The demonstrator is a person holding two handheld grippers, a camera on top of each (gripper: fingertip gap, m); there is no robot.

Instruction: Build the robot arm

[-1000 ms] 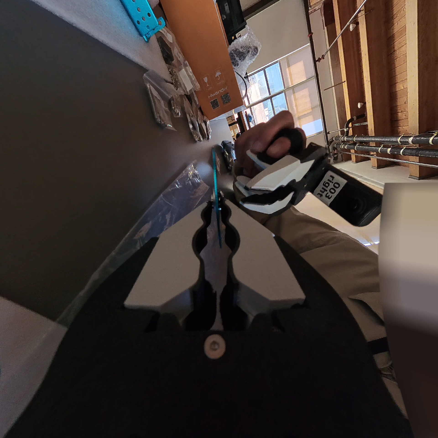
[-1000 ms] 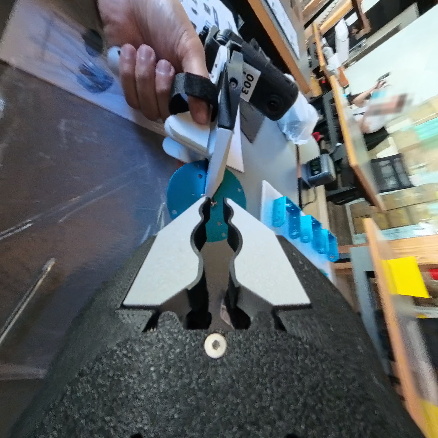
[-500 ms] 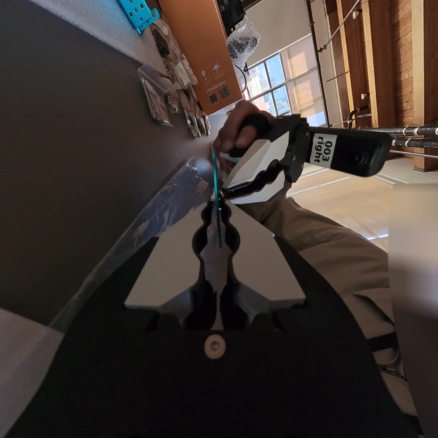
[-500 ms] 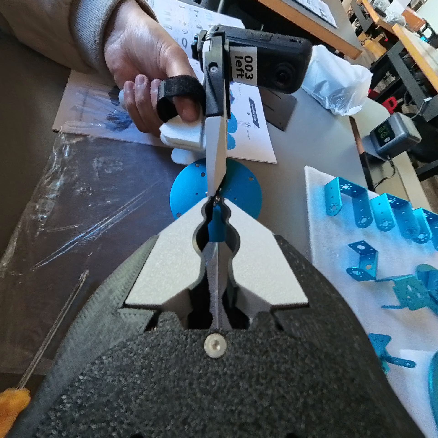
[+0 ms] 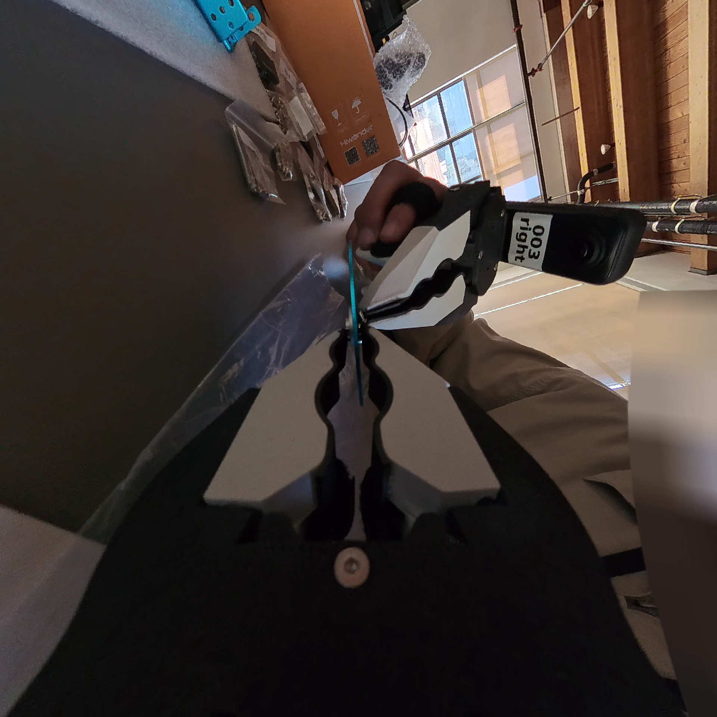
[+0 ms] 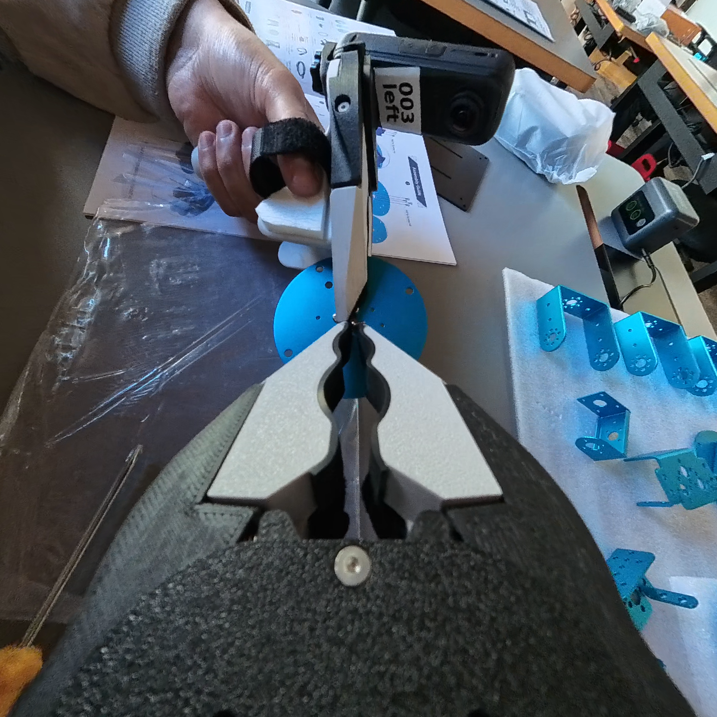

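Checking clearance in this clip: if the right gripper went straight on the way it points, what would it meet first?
Probably the blue round plate, held edge-up by the left gripper. The right gripper tips already look nearly against it; contact is unclear.

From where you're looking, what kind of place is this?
Probably a workshop or lab for assembling kits: blue metal brackets laid out on white foam, a printed assembly sheet, and more workbenches behind.

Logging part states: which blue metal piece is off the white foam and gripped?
The round blue disc, pinched edge-on by the left gripper; the blue brackets all lie on the white foam.
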